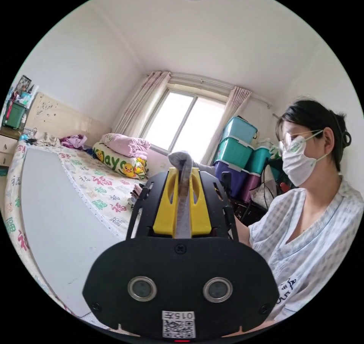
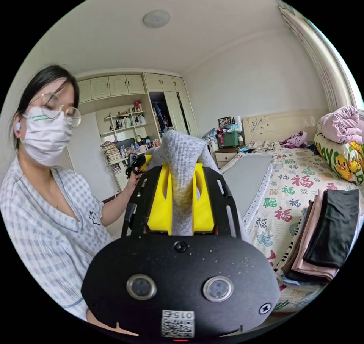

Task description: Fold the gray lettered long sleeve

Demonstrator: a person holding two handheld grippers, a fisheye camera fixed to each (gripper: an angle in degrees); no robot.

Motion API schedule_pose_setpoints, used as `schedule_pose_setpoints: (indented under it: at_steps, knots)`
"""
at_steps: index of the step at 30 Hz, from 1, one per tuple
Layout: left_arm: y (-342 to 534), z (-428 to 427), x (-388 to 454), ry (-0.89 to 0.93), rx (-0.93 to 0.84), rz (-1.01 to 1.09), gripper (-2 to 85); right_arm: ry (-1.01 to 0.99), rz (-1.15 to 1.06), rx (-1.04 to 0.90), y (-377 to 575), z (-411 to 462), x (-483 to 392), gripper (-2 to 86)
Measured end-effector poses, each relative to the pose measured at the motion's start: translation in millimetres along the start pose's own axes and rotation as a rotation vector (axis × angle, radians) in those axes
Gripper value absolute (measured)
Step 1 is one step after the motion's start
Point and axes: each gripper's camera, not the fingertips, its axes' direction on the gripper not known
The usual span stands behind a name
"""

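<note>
**A:** Jaws first: on the left gripper (image 1: 182, 202) both yellow jaws are clamped on a thin strip of the gray long sleeve (image 1: 183, 192), and the fabric pokes up past the tips in a little rounded bump.

**B:** Same on the right gripper (image 2: 181, 204). Its jaws pinch a thicker wad of the gray knit (image 2: 182, 158), which bulges over the top and hangs down between them.

**A:** So the shirt is up in the air, held by both, in front of the person (image 1: 314, 215) in the checked top.

**B:** In the right gripper view the left gripper peeks out just behind the fabric on the left. Bed (image 2: 292, 192) sits off to the right with a gray board (image 2: 246, 177) lying on it, and a stack of folded clothes (image 2: 326, 238) near the close edge.

**A:** On my side, storage bins (image 1: 237, 143) stacked by the window (image 1: 185, 120), duck-print bedding (image 1: 117, 162) at the far end of the bed.
</note>
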Motion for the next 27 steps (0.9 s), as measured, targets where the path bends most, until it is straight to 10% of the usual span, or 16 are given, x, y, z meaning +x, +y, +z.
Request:
schedule_pose_setpoints:
  at_steps: [12,27]
  knots:
    - [53,87,-190,0.436,-0.069,-0.280,4.2,-0.029,-0.069,-0.174,5,22,103,8.2]
    - [4,90,-200,0.080,-0.096,-0.315,28.1,-0.417,-0.135,-0.654,-176,143,157,7.9]
